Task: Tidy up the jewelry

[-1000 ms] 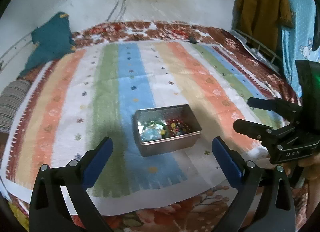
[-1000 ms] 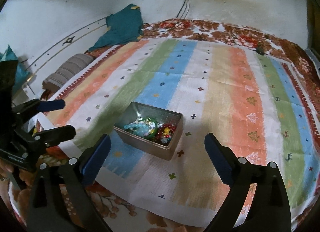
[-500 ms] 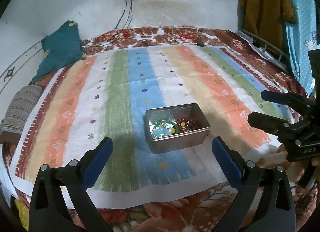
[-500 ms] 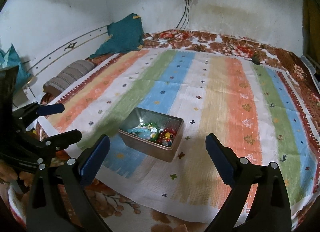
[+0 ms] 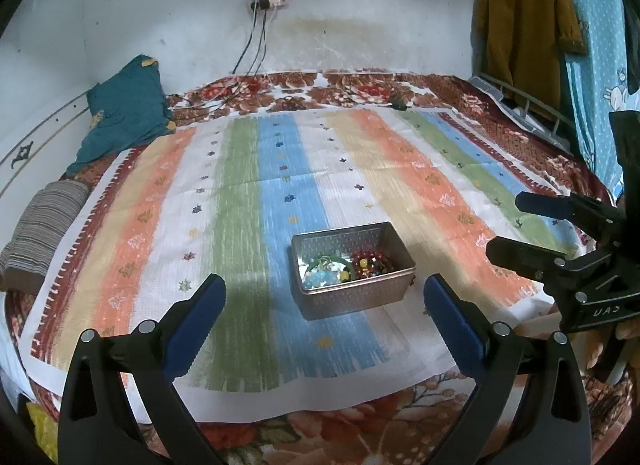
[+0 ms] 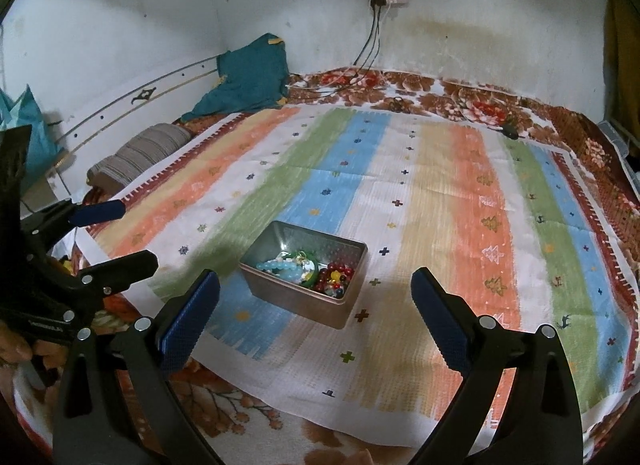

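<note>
Both tongs, left and right, gape empty near the jewelry tin

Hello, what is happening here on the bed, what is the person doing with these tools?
A person holds two tools over a striped cloth on the bed. The left tool and the right tool are both open and empty. Between them stands an open metal tin holding beaded jewelry. Nothing has been taken out yet.
</note>
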The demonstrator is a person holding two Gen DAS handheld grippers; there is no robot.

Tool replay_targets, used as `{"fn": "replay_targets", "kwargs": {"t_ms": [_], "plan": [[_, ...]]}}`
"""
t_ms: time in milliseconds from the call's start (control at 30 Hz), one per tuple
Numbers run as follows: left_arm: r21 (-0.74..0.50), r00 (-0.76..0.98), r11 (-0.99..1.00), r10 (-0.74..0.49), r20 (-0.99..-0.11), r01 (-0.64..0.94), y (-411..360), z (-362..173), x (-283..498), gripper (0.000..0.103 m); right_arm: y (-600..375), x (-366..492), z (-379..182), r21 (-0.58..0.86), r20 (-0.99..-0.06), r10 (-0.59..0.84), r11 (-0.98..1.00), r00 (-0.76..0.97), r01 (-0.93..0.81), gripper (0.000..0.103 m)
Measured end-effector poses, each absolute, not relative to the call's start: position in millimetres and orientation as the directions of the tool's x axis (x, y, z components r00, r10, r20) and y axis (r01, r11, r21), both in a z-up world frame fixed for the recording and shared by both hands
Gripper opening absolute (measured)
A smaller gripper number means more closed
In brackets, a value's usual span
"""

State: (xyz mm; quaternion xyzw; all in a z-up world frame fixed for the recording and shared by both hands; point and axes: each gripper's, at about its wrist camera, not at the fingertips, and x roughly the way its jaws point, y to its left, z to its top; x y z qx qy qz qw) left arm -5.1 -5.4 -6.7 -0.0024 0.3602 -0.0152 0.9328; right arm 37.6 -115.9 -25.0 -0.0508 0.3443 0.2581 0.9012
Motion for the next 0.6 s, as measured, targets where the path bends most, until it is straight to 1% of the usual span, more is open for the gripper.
{"fn": "replay_targets", "kwargs": {"t_ms": [600], "plan": [[-0.014,0.743,0.999,-0.036,-0.668,0.036,-10.3,-1.8,-4.8,0.097,-117.7,35.1,-24.9,0.081,-0.640,0.432,0.860,0.635,-0.503,0.097]]}}
